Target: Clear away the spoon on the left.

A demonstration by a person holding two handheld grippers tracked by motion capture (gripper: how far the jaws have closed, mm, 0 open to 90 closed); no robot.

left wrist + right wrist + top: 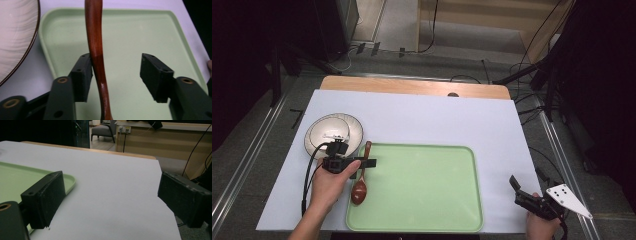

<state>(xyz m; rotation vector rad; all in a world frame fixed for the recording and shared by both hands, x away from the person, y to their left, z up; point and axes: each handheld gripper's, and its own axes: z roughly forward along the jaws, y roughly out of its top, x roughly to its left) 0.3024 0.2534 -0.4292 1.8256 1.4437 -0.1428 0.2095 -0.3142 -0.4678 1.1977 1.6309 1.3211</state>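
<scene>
**Spoon lies lengthwise between the left tongs**

A brown wooden spoon (361,175) rests along the left edge of a green tray (422,210), its bowl toward the person and its handle pointing away, toward a striped plate (354,131) just beyond the tray's corner. The left tongs (362,164) sit across the handle at about its middle, so the spoon's long axis runs straight through the gap. In the left gripper view, the handle (96,45) touches the left pad while the right pad (155,75) stands well clear; the jaws are parted about halfway and grip nothing.

The right tongs (518,192) wait well apart, near the right front corner of the white worktop (437,120), jaws wide and empty. The left hand (329,187) is by far the nearer to the spoon. Judging from this, any next move with the spoon falls to the left tongs.
</scene>
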